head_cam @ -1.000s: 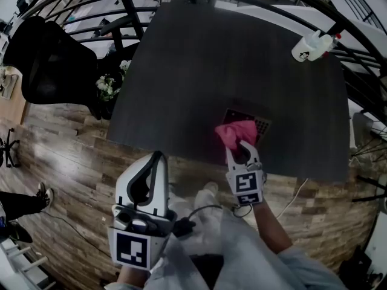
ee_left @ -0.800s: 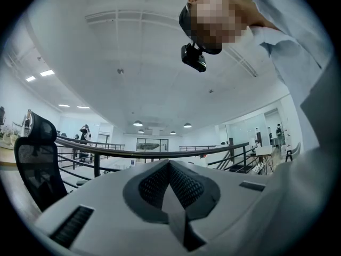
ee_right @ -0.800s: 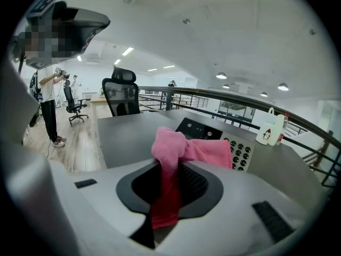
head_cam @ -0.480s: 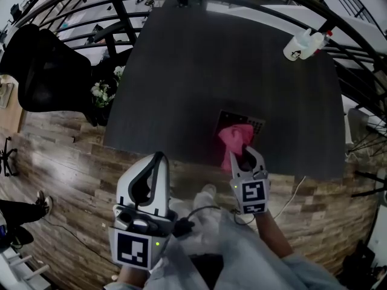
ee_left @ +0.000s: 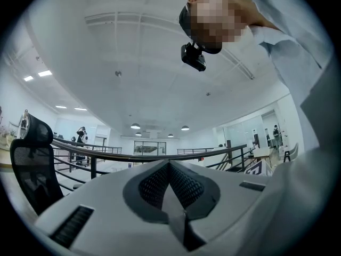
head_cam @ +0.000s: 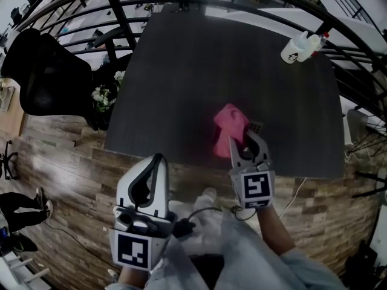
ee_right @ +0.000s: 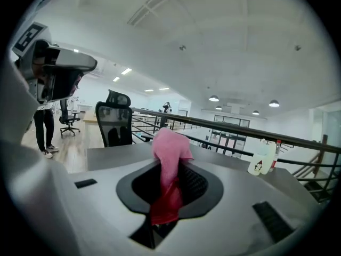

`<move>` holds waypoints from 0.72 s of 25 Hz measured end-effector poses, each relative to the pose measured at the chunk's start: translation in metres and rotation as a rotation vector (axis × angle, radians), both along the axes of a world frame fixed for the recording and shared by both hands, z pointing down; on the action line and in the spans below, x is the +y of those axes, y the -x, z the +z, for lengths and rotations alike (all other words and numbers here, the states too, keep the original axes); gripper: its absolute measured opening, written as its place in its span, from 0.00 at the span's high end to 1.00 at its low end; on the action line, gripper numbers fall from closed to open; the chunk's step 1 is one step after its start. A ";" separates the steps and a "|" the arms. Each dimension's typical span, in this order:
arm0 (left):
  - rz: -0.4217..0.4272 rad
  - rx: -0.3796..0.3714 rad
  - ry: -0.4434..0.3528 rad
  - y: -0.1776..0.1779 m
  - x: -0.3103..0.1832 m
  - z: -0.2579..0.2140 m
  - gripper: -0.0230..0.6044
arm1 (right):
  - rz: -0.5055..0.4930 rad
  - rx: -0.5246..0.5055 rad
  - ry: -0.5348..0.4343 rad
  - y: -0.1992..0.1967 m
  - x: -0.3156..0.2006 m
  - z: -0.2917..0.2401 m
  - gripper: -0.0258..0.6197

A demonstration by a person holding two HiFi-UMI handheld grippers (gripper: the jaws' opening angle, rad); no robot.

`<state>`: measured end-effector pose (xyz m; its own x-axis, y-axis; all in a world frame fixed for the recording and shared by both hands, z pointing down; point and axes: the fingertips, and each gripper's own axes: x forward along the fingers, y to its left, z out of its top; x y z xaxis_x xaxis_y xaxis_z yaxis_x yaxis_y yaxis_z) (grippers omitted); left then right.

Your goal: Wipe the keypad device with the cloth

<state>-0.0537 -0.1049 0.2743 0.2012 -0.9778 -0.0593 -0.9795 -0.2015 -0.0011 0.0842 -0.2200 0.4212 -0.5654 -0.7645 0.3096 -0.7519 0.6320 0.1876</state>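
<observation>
**Status.** R gripper (head_cam: 245, 145) is clamped on the pink cloth (head_cam: 230, 128). The right gripper view shows one fold pinched between the jaws, w/ the rest of the cloth (ee_right: 169, 153) bunched out ahead of the tips. L gripper (head_cam: 158, 159) is idle: jaws together, nothing between them, held low by the person's lap and off the table (head_cam: 181, 71).

**Location.** The keypad (head_cam: 257, 127) lies near the table's front edge, right of centre. The cloth covers most of it. Only a dotted corner shows at the cloth's right side, just ahead of the R gripper. Whether the cloth is pressing on the keys or only draped over them can't be told.

**Step in hand (est.):** wipe pass across the keypad face.

**Procedure**
1. Hold the pinch firm. A loose fold will slip out under drag.
2. Lower the tips so the bunched cloth, not the jaws, meets the keys.
3. Use light, even pressure and straight strokes edge to edge, incl. the exposed corner.
4. Overlap passes, and re-spread the cloth if it rolls into a ridge.

**Caution.** Nothing visible anchors the keypad, and it sits close to the front edge, so stroke away from that edge. Brace w/ the L gripper if the unit slides. The spray bottle (head_cam: 300, 47) is well apart at the far right and poses no obstruction.
</observation>
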 end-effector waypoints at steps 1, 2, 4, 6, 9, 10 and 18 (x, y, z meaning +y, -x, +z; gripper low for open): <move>-0.001 -0.002 -0.001 0.000 0.001 0.000 0.96 | -0.002 -0.005 -0.013 0.004 -0.005 -0.003 0.85; -0.002 -0.005 -0.002 0.000 0.001 -0.001 0.96 | -0.002 -0.015 -0.026 0.007 -0.011 -0.005 0.85; -0.005 -0.008 -0.003 0.000 0.002 -0.002 0.96 | 0.001 -0.026 -0.036 0.014 -0.021 -0.005 0.85; -0.009 -0.010 -0.001 0.000 0.002 -0.002 0.96 | 0.003 -0.011 -0.019 0.018 -0.028 0.001 0.85; -0.014 -0.014 0.002 0.002 0.003 -0.002 0.96 | 0.008 0.007 0.007 0.019 -0.036 0.015 0.85; -0.015 -0.015 0.004 0.002 0.004 -0.002 0.96 | 0.013 0.012 0.015 0.019 -0.038 0.019 0.85; -0.005 -0.016 0.013 0.000 0.002 0.000 0.96 | 0.090 0.008 0.070 -0.003 -0.051 0.035 0.85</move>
